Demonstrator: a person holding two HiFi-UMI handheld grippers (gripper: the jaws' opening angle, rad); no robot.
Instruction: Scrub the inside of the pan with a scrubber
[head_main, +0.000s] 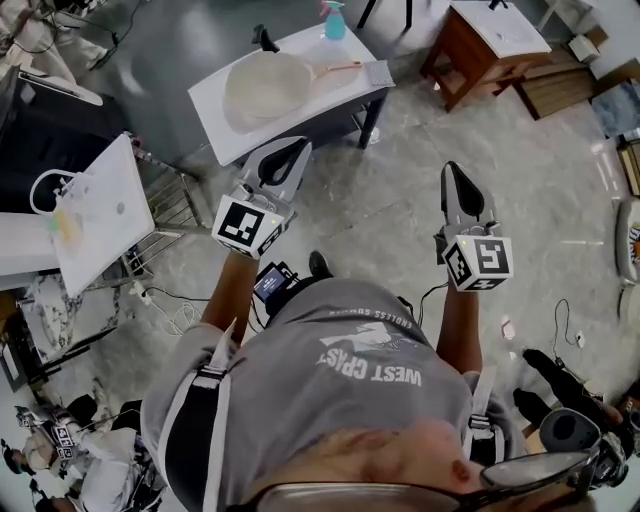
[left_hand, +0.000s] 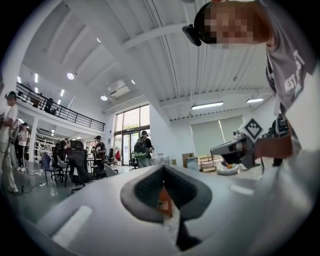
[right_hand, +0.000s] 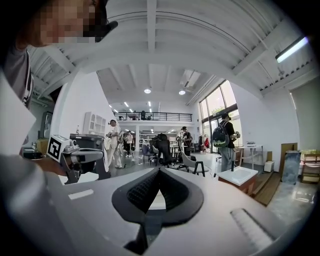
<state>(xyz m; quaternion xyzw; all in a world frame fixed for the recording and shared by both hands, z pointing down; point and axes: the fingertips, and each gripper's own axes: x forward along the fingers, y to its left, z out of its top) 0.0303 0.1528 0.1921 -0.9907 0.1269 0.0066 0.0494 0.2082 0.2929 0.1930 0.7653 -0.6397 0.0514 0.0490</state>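
Left gripper and right gripper both have jaws pressed together, gripping nothing; pan lies at the left's twelve o'clock.

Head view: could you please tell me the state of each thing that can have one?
Pan: flat on the white table, untouched.
Scrubber: lying by the pan's handle, untouched.
Spray bottle: upright.
Left gripper: shut, empty.
Right gripper: shut, empty.
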